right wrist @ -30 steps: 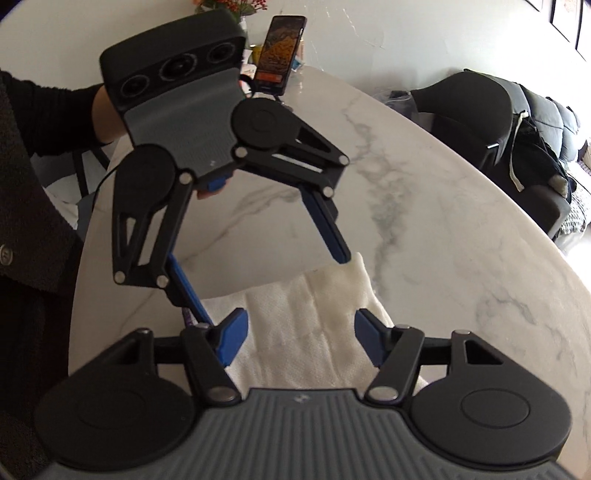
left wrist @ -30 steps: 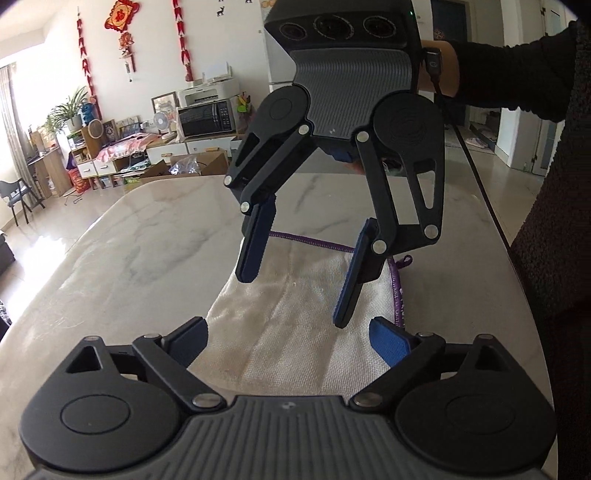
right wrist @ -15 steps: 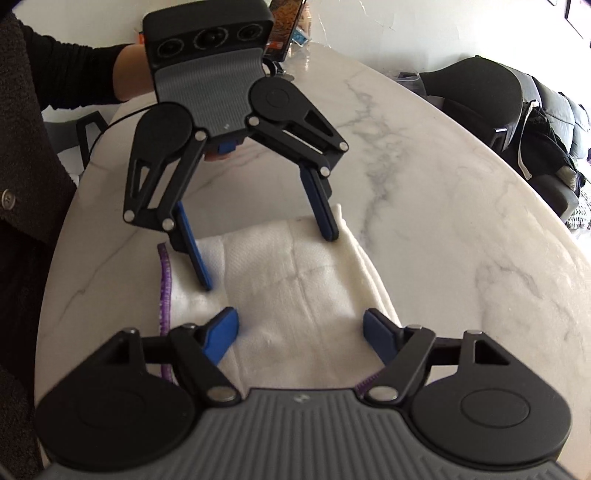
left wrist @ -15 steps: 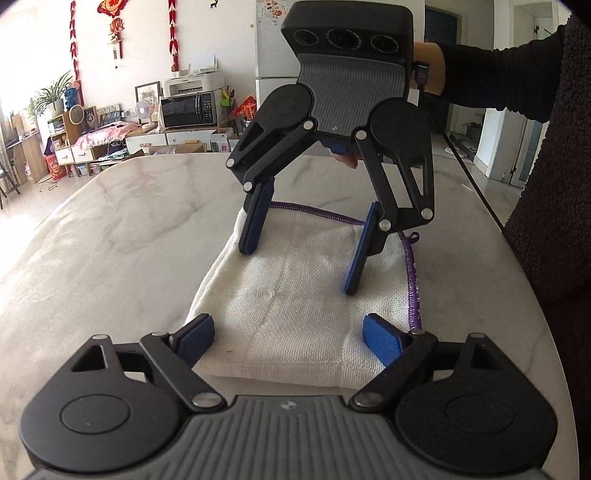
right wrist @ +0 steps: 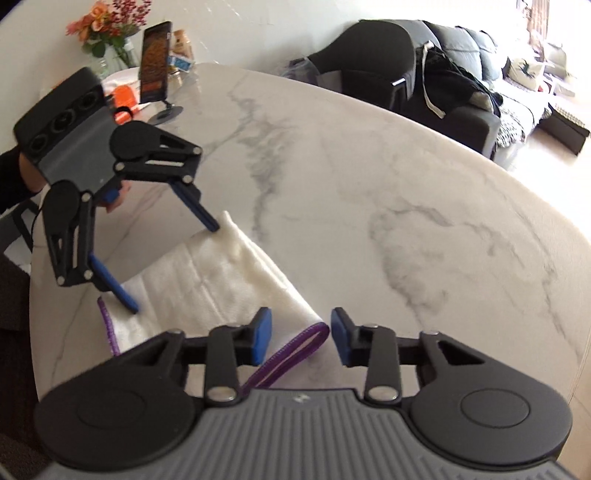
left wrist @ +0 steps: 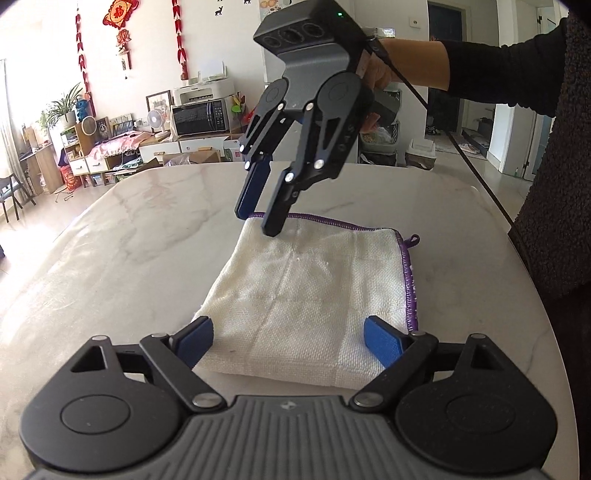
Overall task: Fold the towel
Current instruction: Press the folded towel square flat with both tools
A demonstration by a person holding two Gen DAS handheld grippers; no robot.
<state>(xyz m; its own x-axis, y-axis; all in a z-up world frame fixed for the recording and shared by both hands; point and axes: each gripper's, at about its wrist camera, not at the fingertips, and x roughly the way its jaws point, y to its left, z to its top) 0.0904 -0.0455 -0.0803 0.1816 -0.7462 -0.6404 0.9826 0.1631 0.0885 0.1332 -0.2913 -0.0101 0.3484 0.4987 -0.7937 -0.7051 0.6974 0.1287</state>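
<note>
Right tool (right wrist: 300,336): jaws narrow and just closing in, with the towel's corner and its purple loop (right wrist: 295,349) between the blue pads; the pads do not yet press on the cloth. Seen from the left wrist view, its fingertips (left wrist: 271,225) hover at the towel's far-left corner, tilted steeply down.
Left tool (left wrist: 290,339): jaws wide, nothing gripped; its blue pads stand on either side of the towel's near edge, and the right wrist view shows the fingertips (right wrist: 127,302) down at that edge.
Towel (left wrist: 314,291): white weave with purple stitched hem, lying flat on the table, folded into a rectangle with crease lines showing.
Table (right wrist: 406,206): white marble with grey veins; the towel sits near the person's side of it.
Step in hand: judged, taking hold of two corners along one side so that another fold can be made.
Next move calls for: the right tool to finish pinching the corner layers, not just the loop; the left to close on its edge; then both to lift and carry together.
Risk: gripping only the top layer would undo the stack.
Writing: a red wall ornament (left wrist: 121,13) bears a character, too small to read; no brand is legible.
</note>
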